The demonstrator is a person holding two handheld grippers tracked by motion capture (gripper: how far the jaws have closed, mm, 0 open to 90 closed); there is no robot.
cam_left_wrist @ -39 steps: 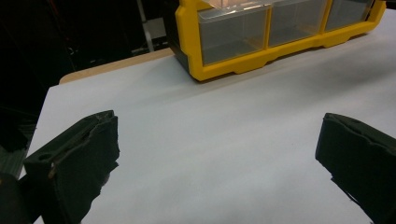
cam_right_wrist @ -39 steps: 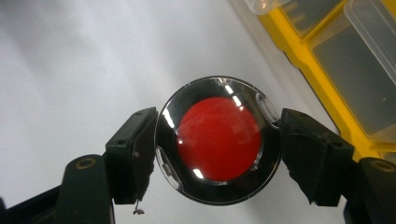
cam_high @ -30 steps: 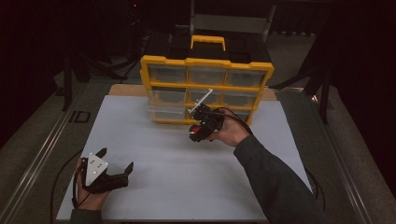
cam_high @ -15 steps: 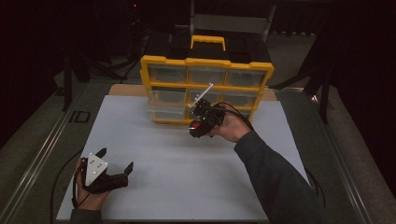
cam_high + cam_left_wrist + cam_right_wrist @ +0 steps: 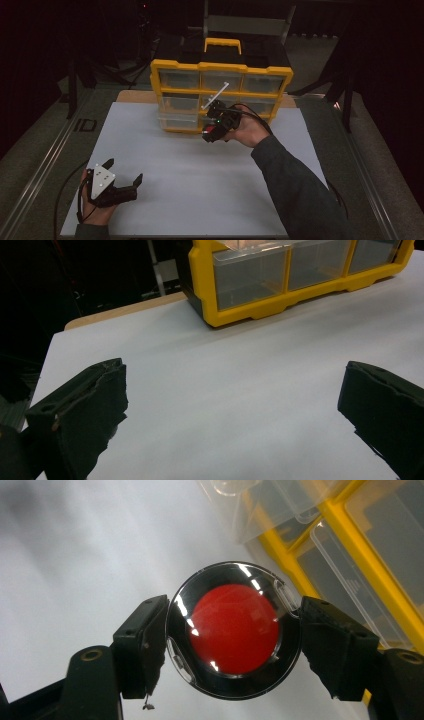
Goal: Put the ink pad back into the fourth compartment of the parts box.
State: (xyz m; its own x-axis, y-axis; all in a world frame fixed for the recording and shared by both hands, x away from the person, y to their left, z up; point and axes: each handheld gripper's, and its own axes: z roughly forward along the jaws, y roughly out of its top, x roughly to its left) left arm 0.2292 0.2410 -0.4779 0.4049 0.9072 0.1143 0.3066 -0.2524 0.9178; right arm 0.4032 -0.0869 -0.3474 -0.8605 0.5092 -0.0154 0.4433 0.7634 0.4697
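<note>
The yellow drawer cabinet (image 5: 221, 95) stands at the far edge of the white sheet (image 5: 190, 190), its black top and yellow carry handle (image 5: 222, 45) turned away from the person. Just in front of its lower right drawers, the right gripper (image 5: 214, 131) is clamped on a round clear-lidded container with a red centre (image 5: 234, 630); in the right gripper view both black pads press against the container's rim on opposite sides, and the container is off the sheet, close to the cabinet's clear drawer fronts (image 5: 350, 575). In the high view the container (image 5: 210, 134) is a small red spot at the gripper's tip, so its exact height over the sheet is hard to judge there. A thin white stick-like part (image 5: 215, 95) slants across the cabinet's middle drawers above that gripper; what it belongs to I cannot tell. The left gripper (image 5: 122, 176) lies well away from the cabinet, at the sheet's near left corner, with its grey three-cornered plate (image 5: 102, 181) facing up. Its jaws stand wide apart with only bare sheet between them, and in the left gripper view the cabinet's bottom row of drawers (image 5: 300, 270) is far ahead of them.
</note>
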